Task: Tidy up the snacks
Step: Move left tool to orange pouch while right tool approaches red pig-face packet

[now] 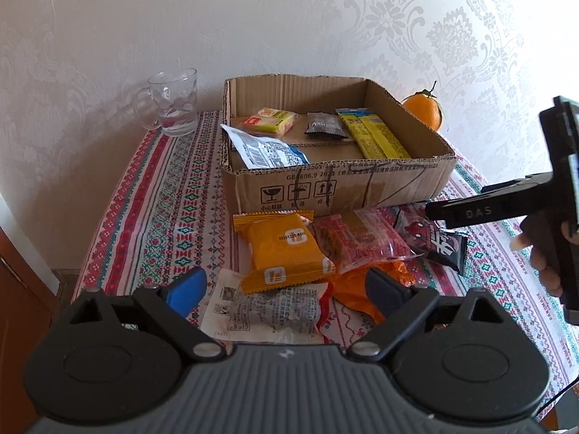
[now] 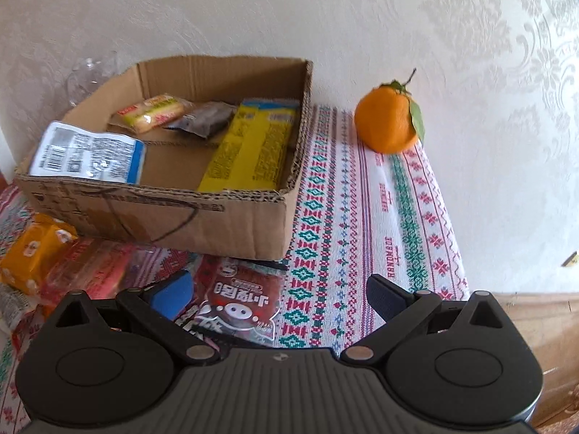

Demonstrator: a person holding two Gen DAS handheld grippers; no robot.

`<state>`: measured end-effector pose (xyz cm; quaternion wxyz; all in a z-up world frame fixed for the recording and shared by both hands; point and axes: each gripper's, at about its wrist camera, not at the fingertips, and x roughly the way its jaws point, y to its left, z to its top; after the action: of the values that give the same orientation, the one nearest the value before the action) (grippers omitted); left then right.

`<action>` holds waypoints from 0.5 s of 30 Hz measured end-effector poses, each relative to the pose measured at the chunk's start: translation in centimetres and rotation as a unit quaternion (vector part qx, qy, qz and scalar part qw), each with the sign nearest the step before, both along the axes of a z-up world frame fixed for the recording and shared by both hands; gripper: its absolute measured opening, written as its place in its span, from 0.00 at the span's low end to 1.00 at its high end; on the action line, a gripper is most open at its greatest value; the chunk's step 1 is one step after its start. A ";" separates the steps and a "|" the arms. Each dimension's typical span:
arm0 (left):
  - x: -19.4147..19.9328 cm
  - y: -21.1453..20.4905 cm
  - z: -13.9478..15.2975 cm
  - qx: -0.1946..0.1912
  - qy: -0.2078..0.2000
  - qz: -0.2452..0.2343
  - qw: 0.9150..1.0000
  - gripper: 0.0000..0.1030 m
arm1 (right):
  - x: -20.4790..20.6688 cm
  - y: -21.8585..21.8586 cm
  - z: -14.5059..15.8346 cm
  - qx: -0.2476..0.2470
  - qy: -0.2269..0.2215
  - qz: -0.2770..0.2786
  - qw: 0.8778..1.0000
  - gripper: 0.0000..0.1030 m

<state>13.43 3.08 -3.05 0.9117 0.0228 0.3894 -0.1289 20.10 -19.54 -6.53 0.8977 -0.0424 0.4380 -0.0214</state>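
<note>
A shallow cardboard box point(image 1: 372, 190) point(image 2: 235, 224) holds a white-blue packet point(image 1: 264, 148) point(image 2: 87, 153), a yellow biscuit pack point(image 1: 273, 121), a dark small packet point(image 1: 324, 124) and a long yellow pack point(image 1: 372, 133) point(image 2: 253, 148). In front of it lie an orange packet point(image 1: 286, 249), a red clear bag point(image 1: 358, 238), a grey-white packet point(image 1: 267, 311) and a dark pig-print packet point(image 2: 239, 303) point(image 1: 445, 246). My left gripper point(image 1: 286, 289) is open above the grey-white packet. My right gripper point(image 2: 278, 296) is open and empty just above the pig-print packet.
A glass mug point(image 1: 173, 103) stands left of the box by the wall. An orange with a leaf point(image 2: 389, 119) point(image 1: 425, 108) sits right of the box. The patterned tablecloth point(image 2: 362, 217) covers a small table; its edges are close on both sides.
</note>
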 end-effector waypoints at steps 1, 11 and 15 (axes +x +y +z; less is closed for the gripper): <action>0.1 0.0 0.0 0.001 0.001 0.001 1.000 0.92 | 0.3 0.0 -0.3 -0.002 0.005 -0.001 1.000 1.00; 1.3 -0.1 -0.5 0.005 0.013 0.013 1.000 0.92 | 1.4 -1.0 -1.3 -0.001 0.015 -0.010 1.000 1.00; 2.1 -0.3 -0.7 0.004 0.018 0.018 1.000 0.92 | 1.1 -1.9 -2.0 0.000 0.023 -0.008 1.000 1.00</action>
<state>15.53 2.81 -3.72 0.9065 0.0177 0.4068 -0.1116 21.16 -21.40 -8.57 0.8872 -0.0389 0.4589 -0.0276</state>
